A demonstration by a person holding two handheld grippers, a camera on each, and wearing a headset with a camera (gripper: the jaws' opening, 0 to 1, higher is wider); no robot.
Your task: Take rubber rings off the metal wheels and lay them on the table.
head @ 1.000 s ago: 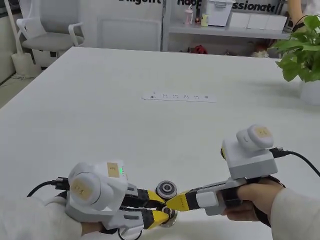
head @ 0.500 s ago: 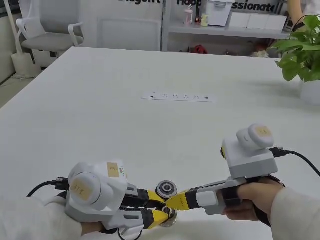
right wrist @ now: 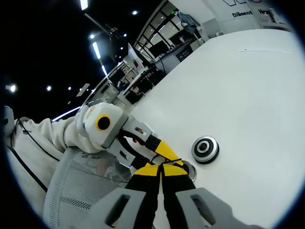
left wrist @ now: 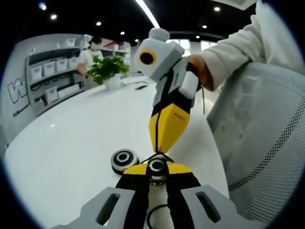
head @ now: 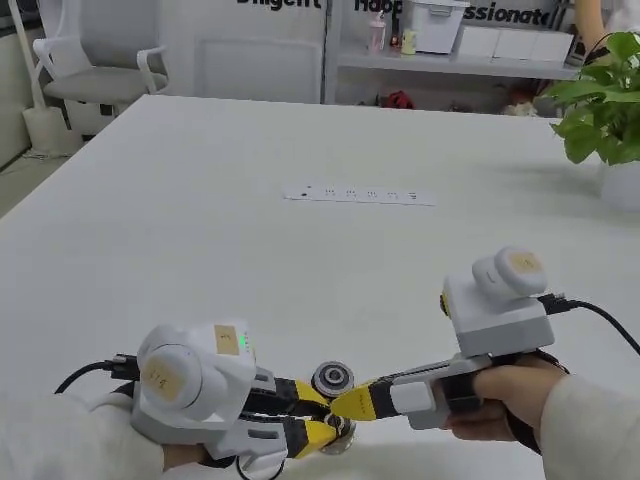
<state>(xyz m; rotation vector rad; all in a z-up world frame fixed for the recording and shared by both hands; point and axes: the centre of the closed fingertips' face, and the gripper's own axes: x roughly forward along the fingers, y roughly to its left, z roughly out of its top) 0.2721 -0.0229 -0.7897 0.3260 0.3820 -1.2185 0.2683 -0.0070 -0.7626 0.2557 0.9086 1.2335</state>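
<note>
From the headset I see my left gripper (head: 322, 414) at the near edge of the smooth white table (head: 200, 230), its yellow-tipped jaws clamped on a metal wheel (head: 342, 428). My right gripper (head: 340, 404) meets it from the right with its jaws together. A second wheel (head: 332, 379), round with a dark band and a shiny hub, lies flat on the table just beyond the tips. Farther off lies a flat white power strip (head: 358, 194), and a leafy plant (head: 600, 100) stands at the far right. In the left gripper view the metal wheel sits between my jaws, and a thin black rubber ring (left wrist: 153, 156) stretches from its rim up to the right gripper's pinched tips. In the right gripper view my jaws are closed on that thin strand, with the second wheel resting apart on the tabletop.
</note>
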